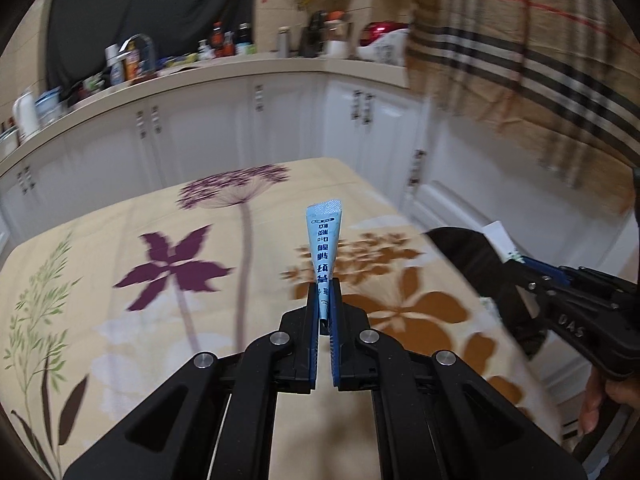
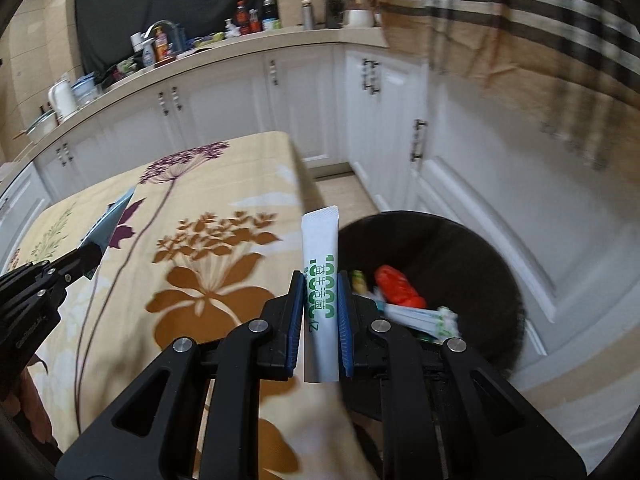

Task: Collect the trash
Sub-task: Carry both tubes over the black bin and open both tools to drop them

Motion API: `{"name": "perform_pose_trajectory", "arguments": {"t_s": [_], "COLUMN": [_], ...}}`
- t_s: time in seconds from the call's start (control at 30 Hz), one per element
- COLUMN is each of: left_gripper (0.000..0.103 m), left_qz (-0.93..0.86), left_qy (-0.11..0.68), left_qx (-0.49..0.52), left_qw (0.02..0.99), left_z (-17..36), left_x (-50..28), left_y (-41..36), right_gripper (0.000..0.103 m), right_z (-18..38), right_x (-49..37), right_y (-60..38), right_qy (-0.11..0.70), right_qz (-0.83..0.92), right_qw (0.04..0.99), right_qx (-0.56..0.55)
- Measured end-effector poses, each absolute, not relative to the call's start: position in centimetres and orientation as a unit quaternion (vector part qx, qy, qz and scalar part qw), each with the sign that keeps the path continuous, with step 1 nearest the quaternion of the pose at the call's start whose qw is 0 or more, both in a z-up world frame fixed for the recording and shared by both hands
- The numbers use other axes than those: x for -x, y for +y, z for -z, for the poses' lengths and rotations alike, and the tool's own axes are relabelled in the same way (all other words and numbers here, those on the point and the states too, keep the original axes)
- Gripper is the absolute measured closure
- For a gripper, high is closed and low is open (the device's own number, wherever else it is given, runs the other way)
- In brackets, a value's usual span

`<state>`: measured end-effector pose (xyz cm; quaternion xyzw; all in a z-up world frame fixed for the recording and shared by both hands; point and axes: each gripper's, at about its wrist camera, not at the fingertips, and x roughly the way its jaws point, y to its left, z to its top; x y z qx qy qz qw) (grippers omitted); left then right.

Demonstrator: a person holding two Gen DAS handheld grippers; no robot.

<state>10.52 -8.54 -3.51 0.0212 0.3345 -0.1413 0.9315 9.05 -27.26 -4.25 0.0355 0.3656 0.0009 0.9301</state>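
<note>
My left gripper is shut on a light blue sachet with dark blue print, held above the floral tablecloth. In the right wrist view it shows at the left with the blue sachet. My right gripper is shut on a white sachet with green print, at the table's right edge beside a black trash bin. The bin holds a red wrapper and several white and green packets. The right gripper also shows in the left wrist view.
White kitchen cabinets run behind the table, with a counter crowded with bottles, a faucet and a kettle. A plaid cloth hangs at the upper right. Tiled floor lies between table and cabinets.
</note>
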Motion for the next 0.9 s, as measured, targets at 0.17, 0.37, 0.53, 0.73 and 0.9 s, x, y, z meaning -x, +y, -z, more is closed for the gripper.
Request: {"name": "perform_pose_trajectory", "arguments": {"t_s": [0.17, 0.37, 0.53, 0.73, 0.9], "left_gripper": [0.098, 0.098, 0.098, 0.098, 0.098], "left_qz": [0.181, 0.216, 0.229, 0.232, 0.234], "left_qy": [0.316, 0.304, 0.302, 0.303, 0.31], "left_qx": [-0.027, -0.039, -0.045, -0.05, -0.056], "left_qw": [0.931, 0.927, 0.924, 0.923, 0.92], "left_z": [2.9, 2.9, 3.1, 3.6, 4.2], "left_x": [-9.9, -9.9, -10.5, -11.5, -12.5], "left_y": [-11.9, -15.4, -17.3, -18.7, -19.8], "right_gripper": [0.087, 0.087, 0.087, 0.087, 0.087], "right_z": [4.2, 4.1, 4.2, 4.5, 4.8], "right_x": [-7.5, -6.7, -6.8, -7.4, -8.1], "right_y": [-29.7, -32.5, -34.0, -35.2, -35.7], "right_qy": [0.359, 0.353, 0.347, 0.345, 0.345], "right_qz": [0.034, 0.069, 0.09, 0.099, 0.102], "right_qw": [0.932, 0.932, 0.932, 0.932, 0.931], "right_qx": [-0.042, -0.049, -0.05, -0.057, -0.06]}}
